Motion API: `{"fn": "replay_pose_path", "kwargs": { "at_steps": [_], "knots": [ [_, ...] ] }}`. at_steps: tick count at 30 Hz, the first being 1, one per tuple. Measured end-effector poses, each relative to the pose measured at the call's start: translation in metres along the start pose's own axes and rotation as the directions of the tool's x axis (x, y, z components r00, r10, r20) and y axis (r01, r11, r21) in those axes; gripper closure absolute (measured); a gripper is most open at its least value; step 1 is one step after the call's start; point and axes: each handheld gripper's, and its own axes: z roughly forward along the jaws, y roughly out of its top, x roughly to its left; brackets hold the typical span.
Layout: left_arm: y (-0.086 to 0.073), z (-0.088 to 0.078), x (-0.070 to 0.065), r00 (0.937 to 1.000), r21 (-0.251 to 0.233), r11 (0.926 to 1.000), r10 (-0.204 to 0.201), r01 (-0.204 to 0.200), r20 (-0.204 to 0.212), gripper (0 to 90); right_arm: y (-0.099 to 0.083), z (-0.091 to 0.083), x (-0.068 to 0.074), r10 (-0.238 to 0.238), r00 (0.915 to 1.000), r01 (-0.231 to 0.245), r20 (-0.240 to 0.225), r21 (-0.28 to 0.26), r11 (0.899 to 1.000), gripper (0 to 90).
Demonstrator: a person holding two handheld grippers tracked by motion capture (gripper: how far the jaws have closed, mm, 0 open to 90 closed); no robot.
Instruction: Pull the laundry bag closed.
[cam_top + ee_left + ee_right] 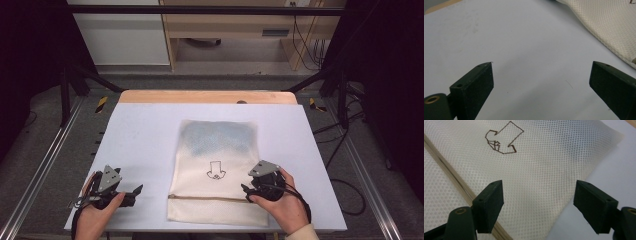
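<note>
A cream mesh zip bag [216, 170] lies flat in the middle of the table, with something blue-grey inside its far half and a small drawn emblem [216, 171] on it. A zipper [210, 198] runs across near its front edge. My right gripper [246, 191] hovers at the bag's right edge beside the zipper; in the right gripper view its jaws stand apart over the mesh [536, 177] with nothing pinched. My left gripper [136, 191] rests at the front left, open over the bare table, with the bag's edge [609, 27] off to its right.
The white table top [140, 140] ends in a wooden strip [205, 96] at the far side. Metal rails [45, 165] run along both sides of the table, and cables lie on the floor at the right.
</note>
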Motion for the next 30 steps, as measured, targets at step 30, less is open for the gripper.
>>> {"fn": "replay_pose_path", "kwargs": {
  "at_steps": [30],
  "knots": [
    [-0.005,0.003,0.009,0.9999,0.006,0.9999,-0.010,0.010,-0.006,5.2,0.105,0.038,0.057,-0.210,0.9490,0.215,-0.235,-0.006,0.977,42.4]
  ]
}}
